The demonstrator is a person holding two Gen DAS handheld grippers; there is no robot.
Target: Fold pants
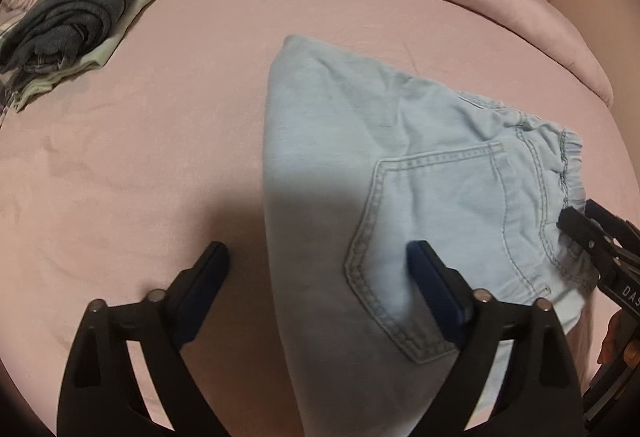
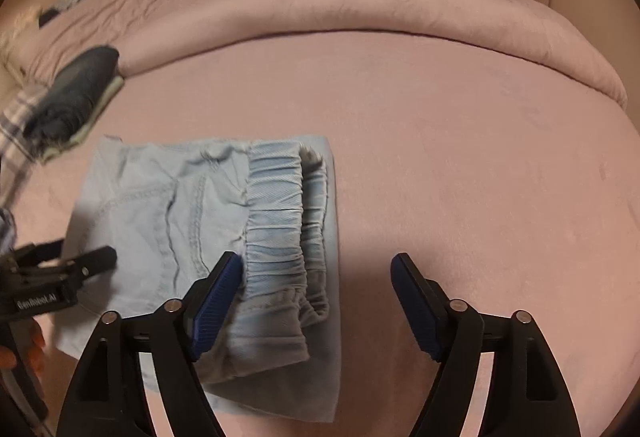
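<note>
Folded pants (image 1: 392, 165) flat on bed (image 1: 160, 141); bare sheet all round edges.

Pants (image 1: 360, 165): lower end cut off by bottom edge in left wrist view. Dark folded pile (image 2: 72, 97) blurred in right wrist view; garment type not determinable. Plaid fabric (image 2: 16, 125) cropped at left edge. Hand (image 1: 612, 341) mostly hidden behind gripper body.

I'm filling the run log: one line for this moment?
pants: folded on bed | left tool: open | right tool: open
</note>
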